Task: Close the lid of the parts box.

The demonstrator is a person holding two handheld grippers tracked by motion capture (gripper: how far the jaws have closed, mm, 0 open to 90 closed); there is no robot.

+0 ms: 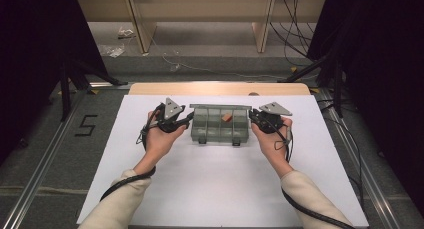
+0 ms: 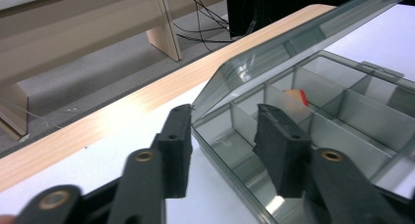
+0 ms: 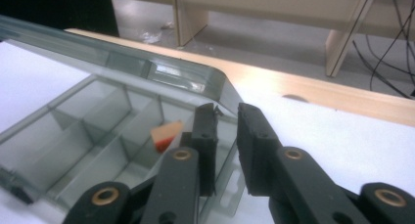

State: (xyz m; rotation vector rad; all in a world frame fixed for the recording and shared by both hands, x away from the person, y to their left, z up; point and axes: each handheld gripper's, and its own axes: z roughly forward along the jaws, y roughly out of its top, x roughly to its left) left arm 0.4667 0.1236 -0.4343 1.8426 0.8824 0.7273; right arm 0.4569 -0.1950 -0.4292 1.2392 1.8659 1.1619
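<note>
Clear grey plastic compartment box [image 1: 220,125] sits on the white table sheet [image 1: 215,189], toward the far middle of it, lid [image 1: 220,107] swung up at the box's far edge. Inside, a small orange-and-cream block [image 1: 227,117] lies in a far-row compartment, right of the box's centre; in the left gripper view the block [image 2: 296,96] shows behind a divider, in the right gripper view the block [image 3: 166,134] leans against a divider.

Left gripper [image 1: 189,121] is at the box's left end, held by the left hand [image 1: 161,139]. In the left gripper view the left gripper [image 2: 222,153] has its jaws part open, straddling the box's [image 2: 342,116] left wall: one jaw outside on the sheet, the other inside the corner compartment. Pads stand off the wall, nothing gripped.

Right gripper [image 1: 251,115] is at the box's right end, in the right hand [image 1: 274,139]. In the right gripper view the right gripper [image 3: 226,150] has a narrow gap between its jaws, with the box's [image 3: 73,131] right wall and lid corner [image 3: 215,82] in that gap. One jaw is inside the box, one outside. Can't tell whether the pads press on the wall.

Light wooden table edge [image 1: 220,88] runs just beyond the box's lid.
</note>
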